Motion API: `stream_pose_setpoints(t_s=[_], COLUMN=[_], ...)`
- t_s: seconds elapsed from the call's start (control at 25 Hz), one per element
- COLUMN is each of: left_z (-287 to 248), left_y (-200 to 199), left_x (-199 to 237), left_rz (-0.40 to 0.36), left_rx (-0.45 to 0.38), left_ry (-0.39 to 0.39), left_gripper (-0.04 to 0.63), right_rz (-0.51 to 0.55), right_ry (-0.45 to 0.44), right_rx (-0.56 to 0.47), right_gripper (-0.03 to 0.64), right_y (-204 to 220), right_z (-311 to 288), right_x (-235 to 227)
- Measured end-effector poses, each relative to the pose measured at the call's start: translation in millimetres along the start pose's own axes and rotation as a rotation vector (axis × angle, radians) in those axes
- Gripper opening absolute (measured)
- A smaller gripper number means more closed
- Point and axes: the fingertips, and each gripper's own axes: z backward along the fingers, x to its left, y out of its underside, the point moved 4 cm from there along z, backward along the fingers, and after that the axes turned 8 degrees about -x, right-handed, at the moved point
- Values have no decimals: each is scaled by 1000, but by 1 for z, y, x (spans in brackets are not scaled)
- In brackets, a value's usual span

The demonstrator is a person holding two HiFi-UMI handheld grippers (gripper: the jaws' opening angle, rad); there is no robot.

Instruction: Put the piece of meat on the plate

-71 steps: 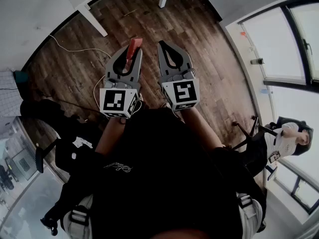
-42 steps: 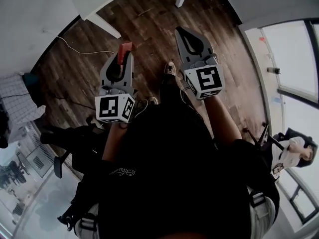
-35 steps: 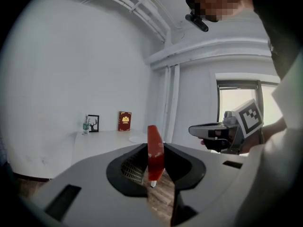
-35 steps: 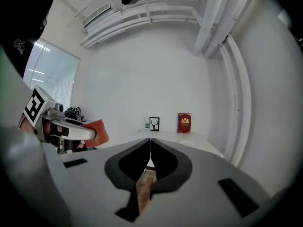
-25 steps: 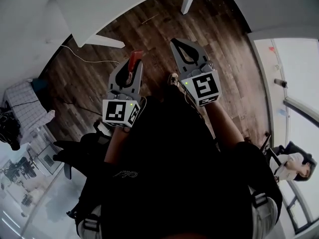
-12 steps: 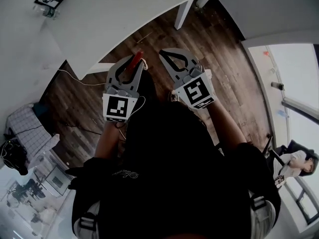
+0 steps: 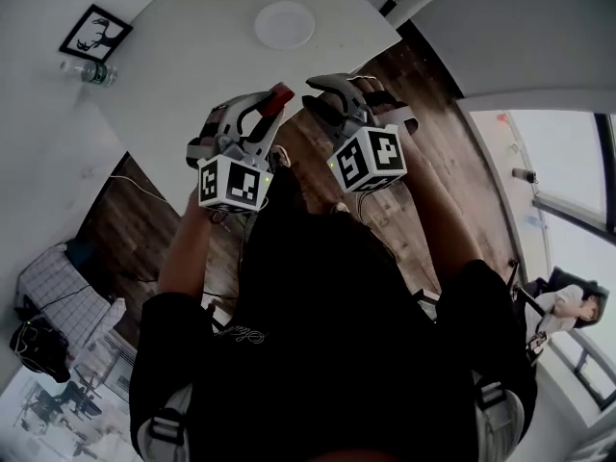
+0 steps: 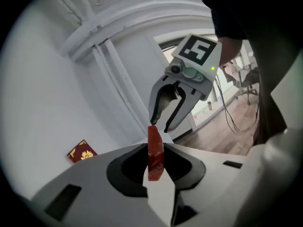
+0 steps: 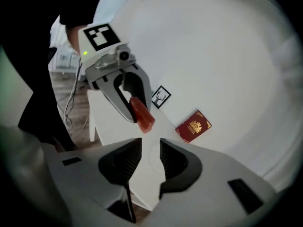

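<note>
A red piece of meat [image 7: 280,96] sticks up from my left gripper [image 7: 269,107], which is shut on it over the near edge of the white table [image 7: 192,56]. The left gripper view has the meat [image 8: 155,151] upright between the jaws. A white plate [image 7: 284,24] lies farther back on the table, apart from both grippers. Close to the right of the left one, my right gripper [image 7: 322,92] has its jaws opening. Nothing is between them in the right gripper view [image 9: 150,156], which also looks across at the meat [image 9: 142,113].
On the table's far left lie a framed picture [image 7: 94,33] and a water bottle [image 7: 85,70]. A red booklet [image 9: 193,126] lies on the table too. Wooden floor [image 7: 423,114] runs to the right of the table. A person [image 7: 563,306] sits at the lower right.
Both grippers have moved from over the wooden floor to the table's near edge, rolling as they went. The right gripper's jaws have parted. The plate has come into view.
</note>
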Motion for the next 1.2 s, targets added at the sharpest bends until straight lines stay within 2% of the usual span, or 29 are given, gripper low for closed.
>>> stream_pose_setpoints(t_s=[0.12,0.28,0.44,0.6,0.84,1.08,1.2], left_z=[-13,-21,-31,-43,-56,-59,-59], left_y=[17,31,35,42,49,54,66], left_x=[22,38,46,51,53,60,62], left_rz=[-143,-242,-354,-343,-326,-339,-303], left_rx=[20,10,-28,-79,-96,-99,-62], left_ry=[42,108,154,171,179,140,120], left_gripper=[91,91,91,92,101,106,104], right_rz=[196,356,492,465,421,405,412], right_ry=[2,19,-6,-8,-20,-13,7], right_rx=[58,126,163,195,230,247,308], right_gripper=[132,132,118,101,94,91,91], right_y=[-9,-17,-19,-8,3,8,20], right_z=[-28,-58,-79,-85,-89,-94,-92], right_x=[-9,-11,-14,-21,-25,-29,-32])
